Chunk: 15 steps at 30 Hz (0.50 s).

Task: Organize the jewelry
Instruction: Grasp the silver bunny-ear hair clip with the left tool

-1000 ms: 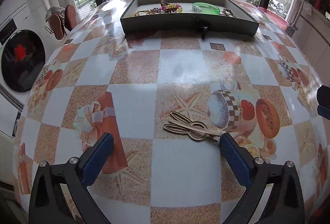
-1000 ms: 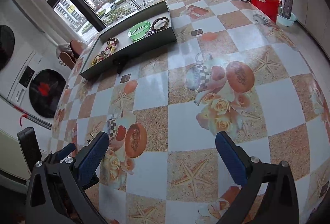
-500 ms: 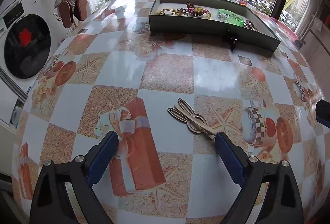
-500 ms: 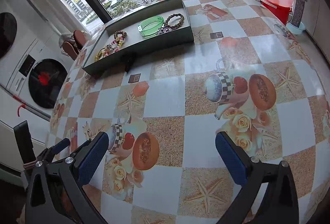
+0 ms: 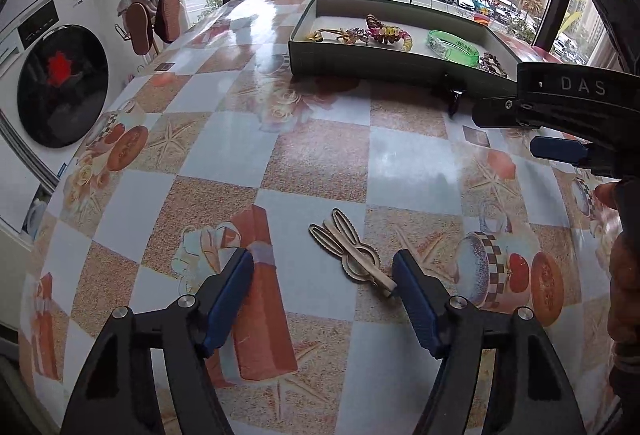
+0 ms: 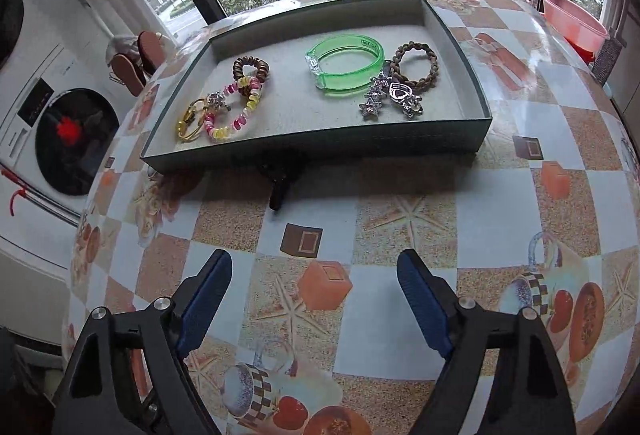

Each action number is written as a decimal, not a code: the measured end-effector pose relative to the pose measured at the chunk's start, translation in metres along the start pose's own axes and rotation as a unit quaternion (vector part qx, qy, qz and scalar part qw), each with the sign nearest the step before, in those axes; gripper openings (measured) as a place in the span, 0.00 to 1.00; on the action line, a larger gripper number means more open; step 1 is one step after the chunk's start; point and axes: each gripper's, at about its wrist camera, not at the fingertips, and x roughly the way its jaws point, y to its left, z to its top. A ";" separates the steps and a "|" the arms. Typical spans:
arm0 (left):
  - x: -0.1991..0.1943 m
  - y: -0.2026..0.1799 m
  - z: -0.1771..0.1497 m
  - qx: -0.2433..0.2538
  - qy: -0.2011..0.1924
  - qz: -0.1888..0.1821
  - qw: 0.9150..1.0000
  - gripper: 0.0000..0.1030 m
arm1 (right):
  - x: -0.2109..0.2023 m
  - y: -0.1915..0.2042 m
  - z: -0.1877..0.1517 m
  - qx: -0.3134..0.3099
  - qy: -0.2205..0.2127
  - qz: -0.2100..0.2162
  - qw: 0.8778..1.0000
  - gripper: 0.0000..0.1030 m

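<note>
One piece is left out on the worktop (image 5: 408, 163): a pale wooden hair clip (image 5: 351, 254), shaped like a rabbit with long ears, lying flat well short of the tray (image 6: 320, 145) where the other jewelry sits. We judge it the next thing to carry over.

Our left gripper (image 5: 322, 281) is clearly the nearer. The clip lies between its jaws but off centre, its stick end just beside the right-hand pad, its ears pointing up and to the left in the left wrist view. Its long axis runs on a diagonal across the gap, so we would want to shift slightly toward the clip's side and roll the wrist until the pads meet its long edges. These jaws have just been narrowing, yet they stand apart and neither pad presses on the clip.

Our right gripper (image 6: 314, 293) faces the tray, over bare worktop, its jaws also just narrowed, parted with nothing between them. Inside the tray we see a green bangle (image 6: 346, 65) and a braided brown band (image 6: 416, 69) just beside it.
</note>
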 end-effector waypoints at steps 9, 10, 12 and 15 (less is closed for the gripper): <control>-0.001 0.000 -0.001 0.008 -0.004 -0.004 1.000 0.81 | 0.034 0.035 0.024 -0.033 -0.012 -0.043 0.998 0.71; -0.001 0.000 -0.001 0.009 -0.004 -0.004 1.000 0.81 | 0.035 0.036 0.026 -0.031 -0.014 -0.048 0.998 0.68; -0.001 0.000 -0.002 0.010 -0.004 -0.005 1.000 0.81 | 0.037 0.038 0.028 -0.027 -0.018 -0.055 0.998 0.60; -0.001 0.001 -0.001 0.010 -0.002 -0.006 1.000 0.81 | 0.035 0.038 0.029 -0.024 -0.022 -0.066 0.997 0.36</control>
